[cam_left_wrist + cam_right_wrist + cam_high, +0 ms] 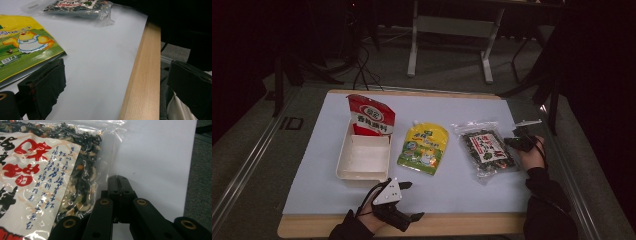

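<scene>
High view: Seen at the table's (472,224) near edge, close in front of the white tray (343,165): left gripper (411,200), held by a hand (373,220) entering from the bottom, jaws pointed rightward and spread wide, nothing between them. Found well to the right of the tray, past the yellow spouted pouch (423,147): clear seaweed bag (486,148), lying flat on the pale mat (462,185). Positioned at that bag's right edge: right gripper (511,142), gripped by a hand (533,157) with a dark sleeve behind it, tips pointed left toward the bag. Propped upright against the tray's far wall: red-and-white packet (371,116). Too dark and small to resolve: the right gripper's tips against the bag.

Left gripper view: Recorded as wide apart, one jaw low at left over the mat, the other at right beyond the wooden table edge (145,75). Nothing gripped. Cut off at the left border: yellow spouted pouch (27,47). Cut off at the top: seaweed bag (77,7).

Right gripper view: Recorded as fully closed, tips (119,182) pressed together with no gap. Located just beside the bag's clear margin (105,170); contact with the film could not be determined. Cut off at left and bottom: bag label (37,182).
</scene>
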Tool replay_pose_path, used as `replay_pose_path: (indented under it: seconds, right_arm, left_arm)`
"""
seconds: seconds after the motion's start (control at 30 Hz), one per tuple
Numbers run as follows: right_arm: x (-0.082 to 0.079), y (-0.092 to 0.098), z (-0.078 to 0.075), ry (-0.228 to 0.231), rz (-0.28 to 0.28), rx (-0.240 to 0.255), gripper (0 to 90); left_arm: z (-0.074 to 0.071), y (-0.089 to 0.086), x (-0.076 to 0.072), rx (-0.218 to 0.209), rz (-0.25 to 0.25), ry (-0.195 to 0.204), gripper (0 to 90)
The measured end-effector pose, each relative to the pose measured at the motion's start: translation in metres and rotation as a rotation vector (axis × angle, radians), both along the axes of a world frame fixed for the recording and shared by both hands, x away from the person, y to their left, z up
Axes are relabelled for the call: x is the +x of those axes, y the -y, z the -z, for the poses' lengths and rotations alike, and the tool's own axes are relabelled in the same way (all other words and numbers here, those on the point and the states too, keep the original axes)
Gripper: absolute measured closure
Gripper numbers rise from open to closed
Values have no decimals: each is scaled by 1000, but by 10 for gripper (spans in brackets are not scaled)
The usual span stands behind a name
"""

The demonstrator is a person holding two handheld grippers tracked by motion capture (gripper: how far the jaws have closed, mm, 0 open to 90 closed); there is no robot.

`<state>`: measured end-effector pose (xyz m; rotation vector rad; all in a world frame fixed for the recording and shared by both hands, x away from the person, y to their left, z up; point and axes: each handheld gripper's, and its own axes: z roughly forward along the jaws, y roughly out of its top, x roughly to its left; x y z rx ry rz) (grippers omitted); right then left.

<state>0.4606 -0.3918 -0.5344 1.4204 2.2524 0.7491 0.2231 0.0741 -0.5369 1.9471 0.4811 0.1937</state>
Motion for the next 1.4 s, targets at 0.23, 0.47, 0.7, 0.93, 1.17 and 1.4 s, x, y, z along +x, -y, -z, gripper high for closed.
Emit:
replay_pose_path:
  seconds: [0.23, 0.47, 0.7, 0.93, 1.17, 1.4]
  right_arm:
    - [-8, -7, 0, -4, -30, 11, 900]
    - [-19, -18, 0, 1, -69, -8, 900]
    - [-35, -22, 1, -3, -89, 17, 900]
    - [-48, -28, 0, -9, -117, 6, 900]
    - [-58, -33, 0, -12, -134, 11, 900]
    - [-69, -44, -3, -15, -173, 7, 900]
  left_arm:
    - [-1, 0, 0, 0, 1, 3, 35]
    - [-2, 1, -1, 1, 1, 6, 35]
    - [-2, 1, -1, 2, 3, 9, 35]
    - [-3, 2, -2, 3, 4, 11, 35]
    - [-3, 2, -2, 4, 4, 11, 35]
    - [-3, 2, -2, 2, 5, 12, 35]
